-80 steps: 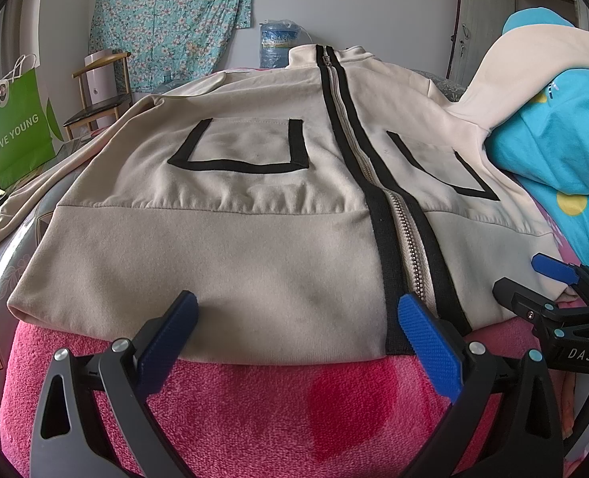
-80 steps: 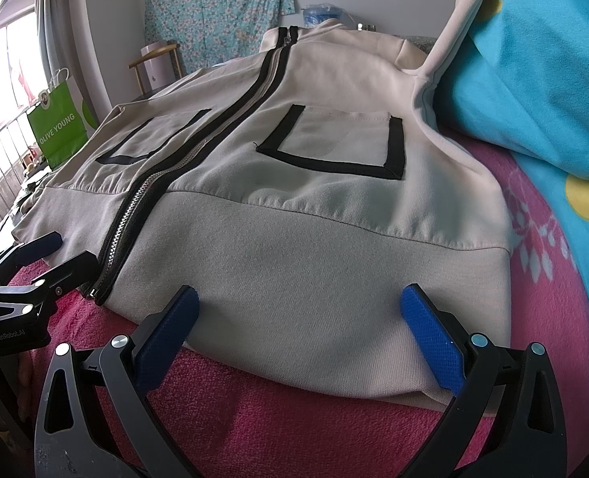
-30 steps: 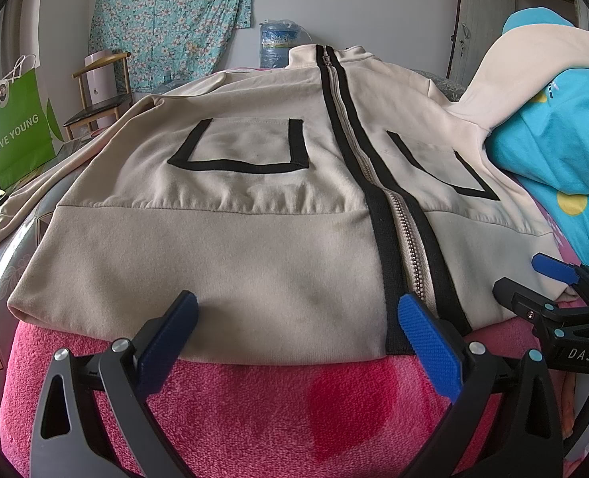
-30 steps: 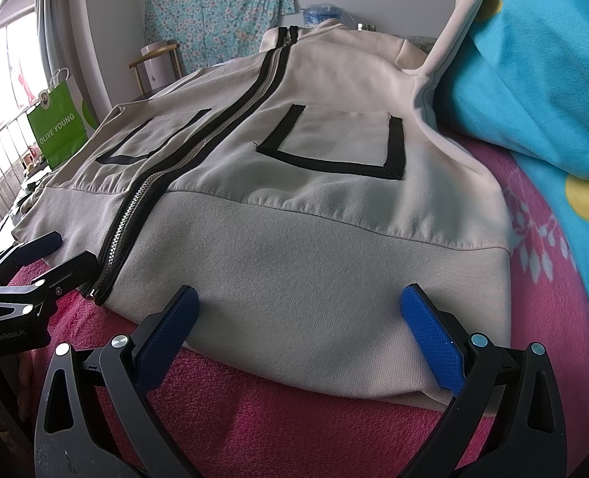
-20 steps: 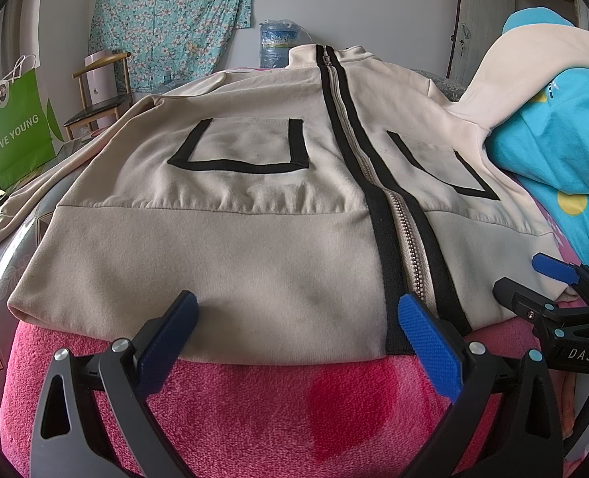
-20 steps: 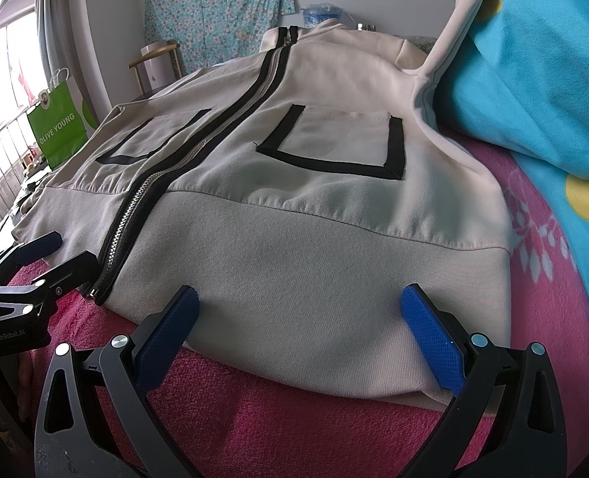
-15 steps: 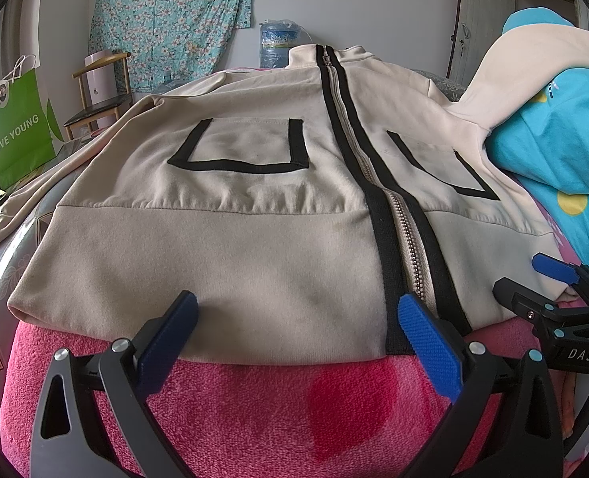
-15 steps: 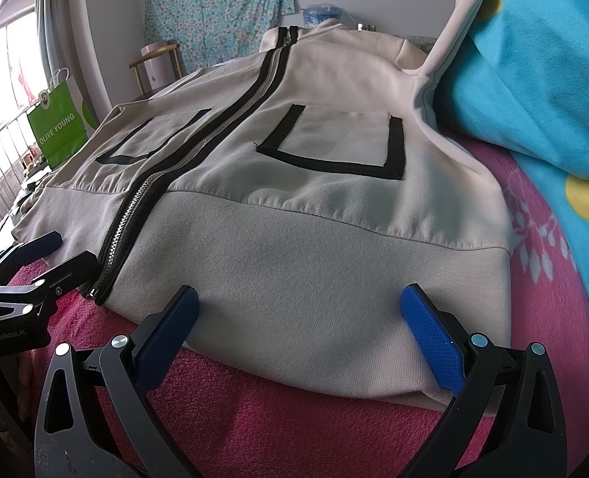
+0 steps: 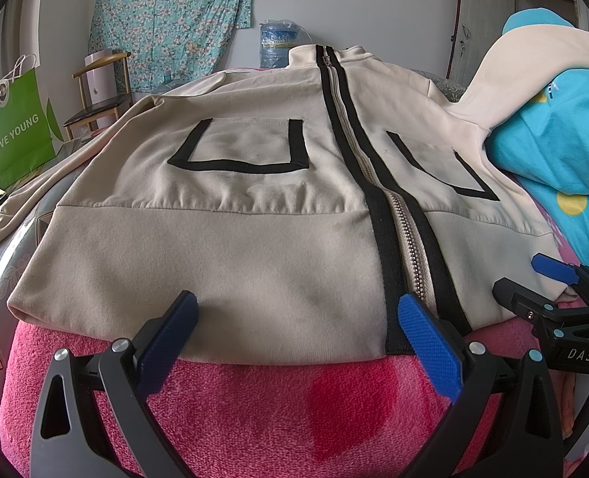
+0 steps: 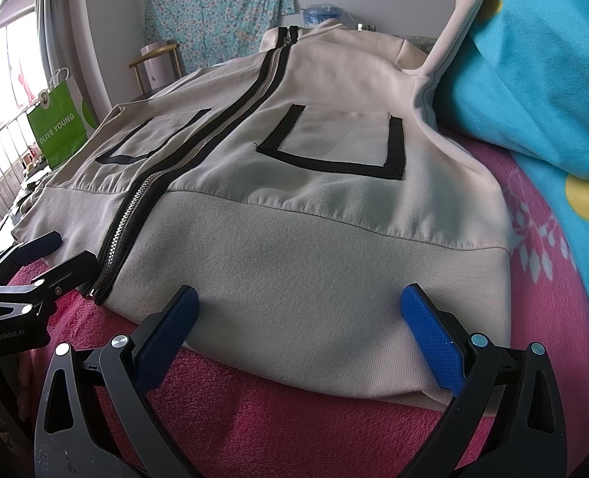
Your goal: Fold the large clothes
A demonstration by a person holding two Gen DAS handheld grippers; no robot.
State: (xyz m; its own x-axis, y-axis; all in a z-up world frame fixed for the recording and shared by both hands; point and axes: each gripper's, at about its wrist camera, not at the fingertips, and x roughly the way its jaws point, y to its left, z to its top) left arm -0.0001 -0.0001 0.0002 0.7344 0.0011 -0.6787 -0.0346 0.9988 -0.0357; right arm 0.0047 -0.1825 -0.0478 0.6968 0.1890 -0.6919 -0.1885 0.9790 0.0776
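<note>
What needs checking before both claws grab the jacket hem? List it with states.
1. Left claw open, at hem: ok.
2. Right claw open, at hem: ok.
3. Jacket flat, front up, on pink blanket: ok.
4. Zipper closed along the visible length: ok.
5. Right sleeve draped up over blue bedding: not ok.
6. Left sleeve trails off the side; its end: cannot tell.
</note>
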